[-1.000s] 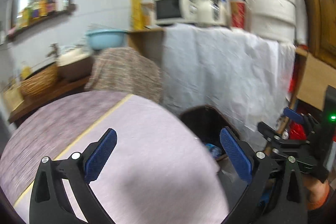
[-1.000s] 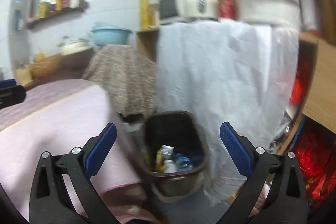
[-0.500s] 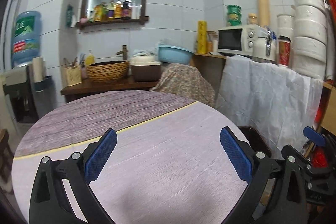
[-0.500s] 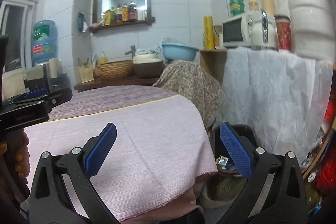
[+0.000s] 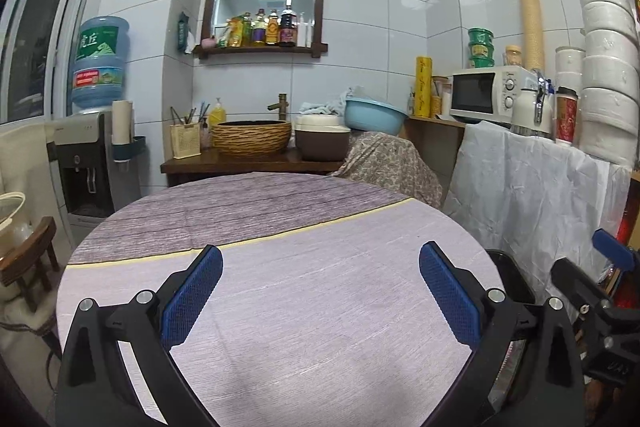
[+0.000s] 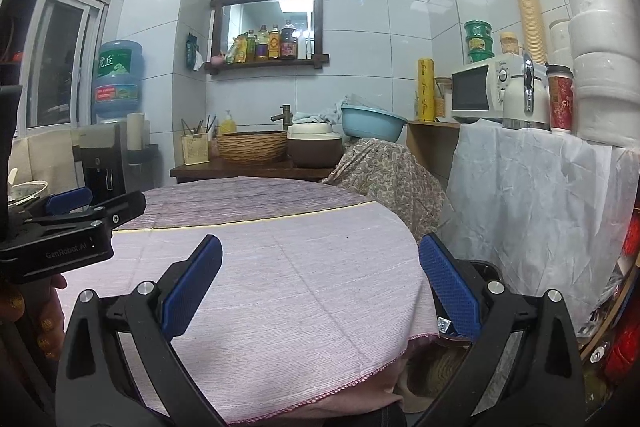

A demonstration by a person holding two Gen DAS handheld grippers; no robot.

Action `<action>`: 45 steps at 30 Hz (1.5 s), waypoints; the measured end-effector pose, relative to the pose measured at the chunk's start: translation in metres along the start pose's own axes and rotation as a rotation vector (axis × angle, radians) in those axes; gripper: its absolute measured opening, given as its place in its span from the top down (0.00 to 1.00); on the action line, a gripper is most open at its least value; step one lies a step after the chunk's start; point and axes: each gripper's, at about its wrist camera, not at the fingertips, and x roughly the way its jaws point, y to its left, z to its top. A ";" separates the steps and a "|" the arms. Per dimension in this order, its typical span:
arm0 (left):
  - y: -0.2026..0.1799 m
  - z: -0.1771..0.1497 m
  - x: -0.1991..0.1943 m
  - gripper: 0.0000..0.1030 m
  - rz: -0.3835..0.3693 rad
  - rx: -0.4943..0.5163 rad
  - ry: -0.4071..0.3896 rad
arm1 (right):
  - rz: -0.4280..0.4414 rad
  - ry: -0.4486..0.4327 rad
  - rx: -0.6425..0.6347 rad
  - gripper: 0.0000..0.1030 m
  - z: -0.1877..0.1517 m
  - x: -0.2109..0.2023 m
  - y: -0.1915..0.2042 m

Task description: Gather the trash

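My left gripper (image 5: 320, 291) is open and empty, held level over the round table (image 5: 280, 227) with its lilac cloth. My right gripper (image 6: 320, 287) is open and empty over the table's right edge (image 6: 360, 367). The dark trash bin (image 5: 516, 279) stands on the floor right of the table, mostly hidden behind my fingers; its rim shows in the right wrist view (image 6: 486, 267). No trash shows on the table. Each gripper appears at the edge of the other's view: the right one (image 5: 612, 279) and the left one (image 6: 72, 223).
A wooden counter (image 5: 248, 163) behind the table holds a wicker basin, a brown pot and a blue bowl. A white-draped shelf (image 5: 532, 195) with a microwave stands at right. A water dispenser (image 5: 92, 155) and a wooden chair (image 5: 28, 259) stand at left.
Both grippers have swung up and left from looking down at the trash bin to facing level across the table. Both stay open and empty.
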 end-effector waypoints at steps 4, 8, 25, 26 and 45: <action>0.008 0.000 -0.004 0.05 0.012 -0.016 -0.007 | 0.003 -0.007 0.001 0.06 0.001 -0.004 0.002; 0.011 0.000 -0.008 0.05 0.019 -0.028 -0.015 | 0.010 -0.011 0.004 0.06 0.002 -0.006 0.002; 0.016 -0.001 -0.010 0.05 0.057 -0.026 -0.014 | 0.013 0.002 0.018 0.06 0.000 -0.003 -0.005; 0.016 -0.001 -0.010 0.05 0.055 -0.024 -0.014 | 0.013 0.002 0.018 0.06 0.000 -0.003 -0.005; 0.011 0.001 -0.011 0.05 0.046 -0.007 -0.013 | 0.018 0.008 0.024 0.06 -0.002 -0.003 -0.008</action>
